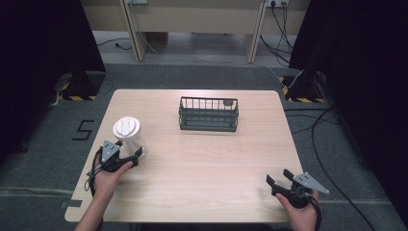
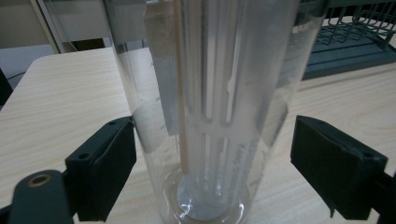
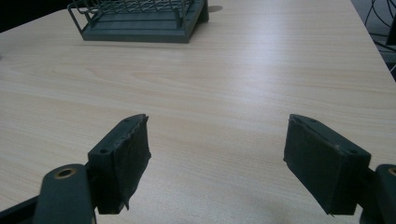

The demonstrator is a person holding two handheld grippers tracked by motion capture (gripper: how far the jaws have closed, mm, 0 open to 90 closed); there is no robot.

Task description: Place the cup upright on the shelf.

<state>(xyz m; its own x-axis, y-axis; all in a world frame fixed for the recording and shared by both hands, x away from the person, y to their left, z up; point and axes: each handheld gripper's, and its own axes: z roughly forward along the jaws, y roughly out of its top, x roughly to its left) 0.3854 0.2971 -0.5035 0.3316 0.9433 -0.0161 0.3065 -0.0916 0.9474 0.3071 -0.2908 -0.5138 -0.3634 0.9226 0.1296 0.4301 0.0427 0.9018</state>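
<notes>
Left gripper view: clear container [image 2: 210, 107] stands between wide-open left tool [image 2: 212, 168] jaws, gaps unclear. High view adds its white lid. Right tool [image 1: 280, 179] wide, empty, lower right of desk [image 1: 202, 159].

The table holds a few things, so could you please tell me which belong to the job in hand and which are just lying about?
In the job:
- clear jar with a white lid, standing between the open left gripper's jaws
- left gripper

Lying about:
- dark wire basket at the far side of the table
- right gripper, open over bare table
- cables on the floor
</notes>
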